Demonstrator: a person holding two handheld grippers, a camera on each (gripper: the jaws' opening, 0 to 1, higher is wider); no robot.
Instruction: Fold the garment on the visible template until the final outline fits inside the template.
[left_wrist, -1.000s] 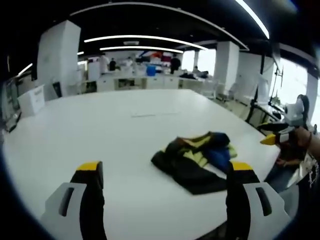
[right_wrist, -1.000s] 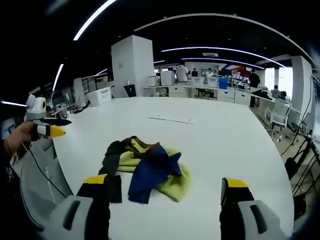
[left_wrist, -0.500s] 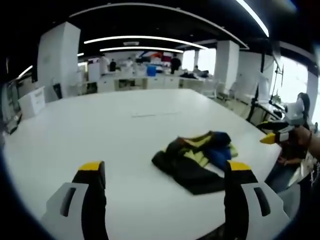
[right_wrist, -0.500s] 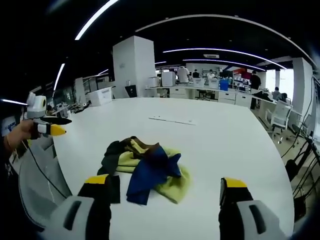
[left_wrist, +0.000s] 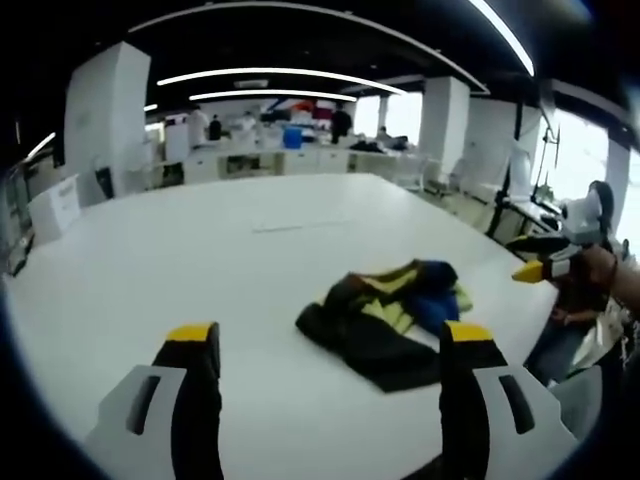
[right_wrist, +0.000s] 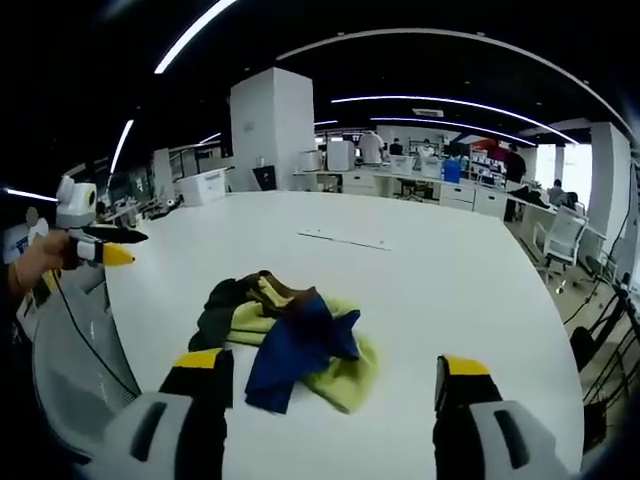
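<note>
A crumpled garment (left_wrist: 378, 318) in black, yellow-green and blue lies in a heap on the white table (left_wrist: 200, 260), near its edge. My left gripper (left_wrist: 328, 338) hovers short of the heap with its jaws wide apart and nothing between them. My right gripper (right_wrist: 332, 365) stands open on the other side of the garment (right_wrist: 290, 335), also holding nothing. Each gripper shows in the other's view, held in a hand off the table's edge: the right gripper (left_wrist: 535, 265) and the left gripper (right_wrist: 105, 248). A thin faint line (right_wrist: 345, 240) marks the table (right_wrist: 430, 270) beyond the heap.
The table stretches wide and bare past the garment. Office chairs (right_wrist: 555, 235) stand by its far right side. Desks, white pillars (right_wrist: 270, 135) and several people stand at the back of the room. A cable (right_wrist: 85, 340) hangs from the left gripper.
Both views have shifted slightly with the hands. The garment lies as before and both grippers' jaws stay equally wide.
</note>
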